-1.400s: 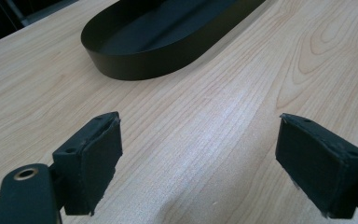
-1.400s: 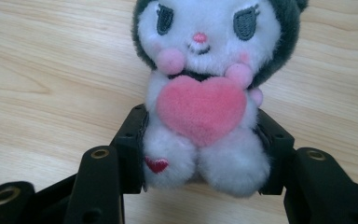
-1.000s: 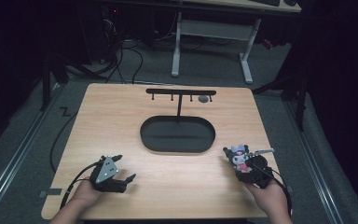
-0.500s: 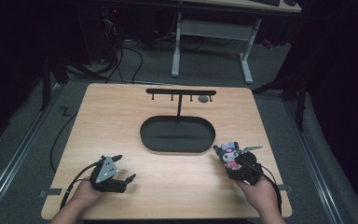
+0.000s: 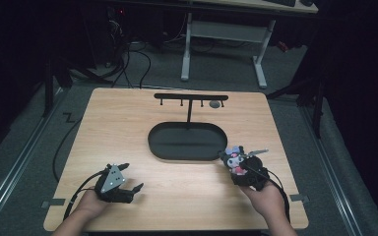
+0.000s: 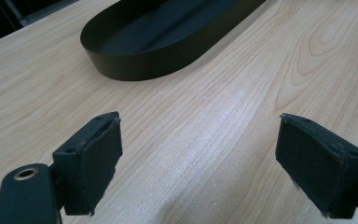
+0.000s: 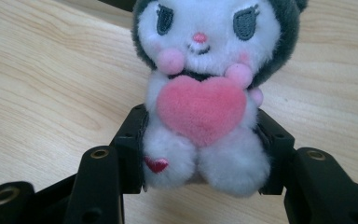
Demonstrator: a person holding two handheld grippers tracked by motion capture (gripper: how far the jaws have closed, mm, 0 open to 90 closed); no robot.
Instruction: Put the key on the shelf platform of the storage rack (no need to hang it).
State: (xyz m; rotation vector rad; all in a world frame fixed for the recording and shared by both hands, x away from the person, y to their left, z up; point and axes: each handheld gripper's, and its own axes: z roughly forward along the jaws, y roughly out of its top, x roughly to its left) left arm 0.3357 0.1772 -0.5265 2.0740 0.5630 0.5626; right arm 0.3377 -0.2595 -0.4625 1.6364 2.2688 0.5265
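In the high view, the table (image 5: 128, 128) is seen as a pale wooden top in the middle of the frame, with dark floor on every side. A black oval tray (image 5: 187, 141) sits at the centre, and behind it a black rack (image 5: 191, 97) stands upright near the far edge. Wide bare wood is left to the left and right of the tray and along the near edge. The left gripper (image 5: 130, 182) is held at lower left, near the front edge, its jaws spread apart with nothing between them. The right gripper (image 5: 237, 164) is held at lower right, just beside the tray's right end, and is clamped on a plush toy (image 5: 234, 158). The forearms are cut off by the bottom edge. A small grey thing on the rack is too small to make out.

In the left gripper view, two pads (image 6: 93, 163) are seen wide apart at the lower corners over bare wood. The tray (image 6: 135, 65) is cut off by the top edge.

In the right gripper view, the plush toy (image 7: 205, 102) is pressed between the jaws at its lower body, upright, facing the camera. Its ears are cut off at the top, and the wood behind it is blurred.
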